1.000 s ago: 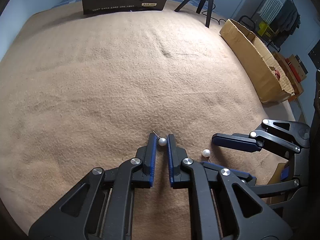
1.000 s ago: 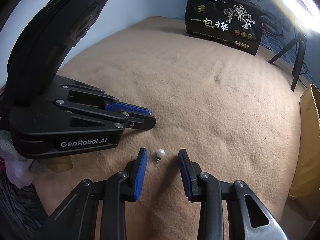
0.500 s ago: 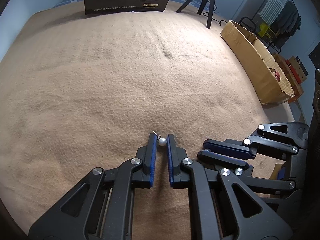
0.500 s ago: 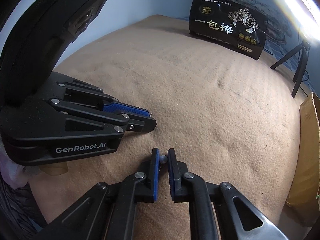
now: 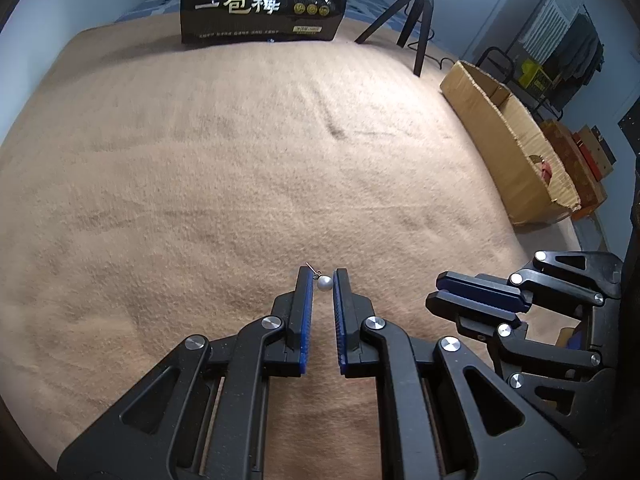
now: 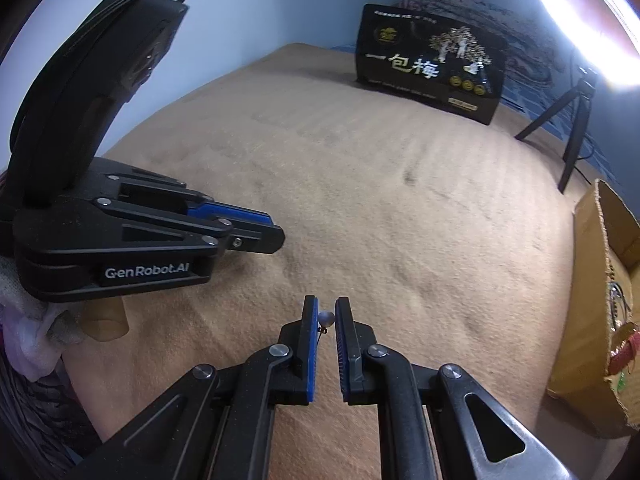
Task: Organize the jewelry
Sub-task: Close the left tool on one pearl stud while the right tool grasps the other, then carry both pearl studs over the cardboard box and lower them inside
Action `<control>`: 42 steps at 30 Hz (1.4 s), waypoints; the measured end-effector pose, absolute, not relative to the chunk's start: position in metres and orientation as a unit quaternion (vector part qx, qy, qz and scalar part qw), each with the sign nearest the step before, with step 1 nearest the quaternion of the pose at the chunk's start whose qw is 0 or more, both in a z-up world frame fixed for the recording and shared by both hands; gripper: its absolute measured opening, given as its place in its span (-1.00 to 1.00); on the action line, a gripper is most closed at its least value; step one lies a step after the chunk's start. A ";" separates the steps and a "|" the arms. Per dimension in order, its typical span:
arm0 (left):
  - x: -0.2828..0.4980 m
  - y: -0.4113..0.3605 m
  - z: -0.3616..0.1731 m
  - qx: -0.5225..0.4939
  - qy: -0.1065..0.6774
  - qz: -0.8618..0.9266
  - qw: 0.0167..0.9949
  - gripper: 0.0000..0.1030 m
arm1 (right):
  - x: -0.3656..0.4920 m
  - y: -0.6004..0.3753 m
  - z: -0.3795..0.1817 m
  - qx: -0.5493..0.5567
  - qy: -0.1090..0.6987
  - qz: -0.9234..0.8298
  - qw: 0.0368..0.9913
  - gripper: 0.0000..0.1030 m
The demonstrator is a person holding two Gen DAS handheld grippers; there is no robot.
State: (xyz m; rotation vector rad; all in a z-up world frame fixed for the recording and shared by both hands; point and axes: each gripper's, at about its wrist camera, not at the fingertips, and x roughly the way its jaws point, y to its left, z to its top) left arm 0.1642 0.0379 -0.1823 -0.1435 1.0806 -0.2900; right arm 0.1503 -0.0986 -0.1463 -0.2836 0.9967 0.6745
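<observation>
Two pearl stud earrings, one per gripper. First pearl earring [image 5: 324, 282] sits pinched at the very tips of the left gripper [image 5: 323, 280], its thin post angling up and left past the left finger's tip; jaws narrowed to the width of the pearl, blue pads [image 5: 305, 320] pressing it from both sides. Second pearl earring [image 6: 326, 319] is caught the same way between the tips of the right gripper [image 6: 326, 318], post pointing down toward the left pad, jaws closed onto the bead with only the pearl's width between them. Both earrings appear lifted just off the tan blanket [image 5: 240, 168], though exact clearance is hard to judge. The two grippers sit side by side, near each other: right gripper shows at the right edge of the left wrist view, left gripper fills the left side of the right wrist view, "GenRobot.AI" printed on its body. Farther out: black snack bag [image 5: 262, 2] with Chinese lettering standing at the blanket's far edge, black tripod [image 5: 416, 20] beside it under a bright lamp, open cardboard box [image 5: 508, 140] along the right side.
</observation>
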 end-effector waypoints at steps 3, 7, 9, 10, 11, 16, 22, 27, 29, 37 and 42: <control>0.165 0.033 -0.175 -0.068 0.506 -0.141 0.848 -0.84 | 0.150 -0.105 -0.141 -0.128 0.470 0.300 0.820 -0.88; 0.166 0.023 -0.167 -0.064 0.499 -0.147 0.851 -0.84 | 0.150 -0.114 -0.133 -0.120 0.471 0.284 0.826 -0.88; 0.165 0.017 -0.162 -0.061 0.495 -0.151 0.854 -0.84 | 0.151 -0.119 -0.128 -0.118 0.470 0.278 0.829 -0.88; 0.165 0.014 -0.159 -0.059 0.493 -0.153 0.855 -0.84 | 0.151 -0.121 -0.126 -0.116 0.470 0.275 0.831 -0.88; 0.166 0.010 -0.158 -0.058 0.491 -0.155 0.856 -0.84 | 0.151 -0.124 -0.124 -0.114 0.469 0.273 0.832 -0.88; 0.165 -0.001 -0.147 -0.059 0.481 -0.163 0.859 -0.84 | 0.152 -0.139 -0.112 -0.108 0.460 0.259 0.843 -0.88; 0.166 -0.019 -0.133 -0.056 0.468 -0.175 0.864 -0.84 | 0.154 -0.158 -0.097 -0.094 0.445 0.249 0.855 -0.88; 0.168 -0.035 -0.119 -0.056 0.455 -0.184 0.869 -0.84 | 0.160 -0.177 -0.088 -0.082 0.440 0.235 0.863 -0.88; 0.169 -0.040 -0.115 -0.057 0.451 -0.188 0.871 -0.84 | 0.162 -0.185 -0.084 -0.079 0.438 0.228 0.866 -0.88; 0.171 -0.068 -0.092 -0.051 0.428 -0.206 0.879 -0.84 | 0.171 -0.222 -0.063 -0.055 0.426 0.204 0.880 -0.88; 0.173 -0.087 -0.080 -0.049 0.416 -0.218 0.881 -0.84 | 0.181 -0.247 -0.050 -0.036 0.415 0.186 0.890 -0.88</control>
